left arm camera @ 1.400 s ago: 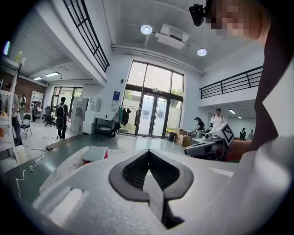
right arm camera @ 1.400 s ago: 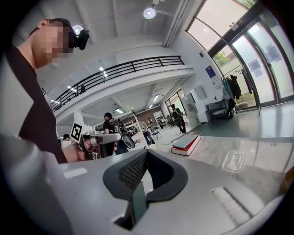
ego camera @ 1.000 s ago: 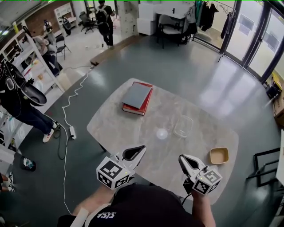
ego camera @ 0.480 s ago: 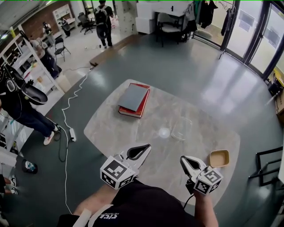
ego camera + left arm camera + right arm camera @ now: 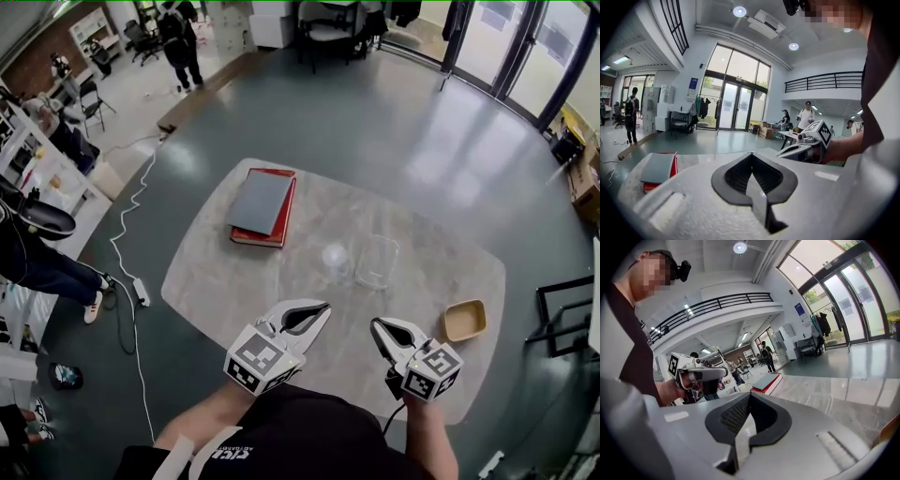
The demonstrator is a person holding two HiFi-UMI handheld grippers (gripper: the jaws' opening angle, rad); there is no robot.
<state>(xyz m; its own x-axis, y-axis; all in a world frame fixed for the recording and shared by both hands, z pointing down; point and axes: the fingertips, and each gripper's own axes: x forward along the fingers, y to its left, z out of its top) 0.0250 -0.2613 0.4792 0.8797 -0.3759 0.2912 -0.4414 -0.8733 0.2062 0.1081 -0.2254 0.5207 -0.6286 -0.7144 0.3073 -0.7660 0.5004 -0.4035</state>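
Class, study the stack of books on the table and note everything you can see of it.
The books are a stack of two, both closed and lying flat: a grey-covered one on top of a red one, whose red shows past the grey one's edges. They sit near the far left corner of the marbled table, turned slightly askew to its edge. Only the table touches them. The clear container stands apart to their right, and the left gripper hangs well short of them.

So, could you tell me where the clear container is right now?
In the head view the clear container stands near the middle of the table, right of the books and just beyond the right gripper.
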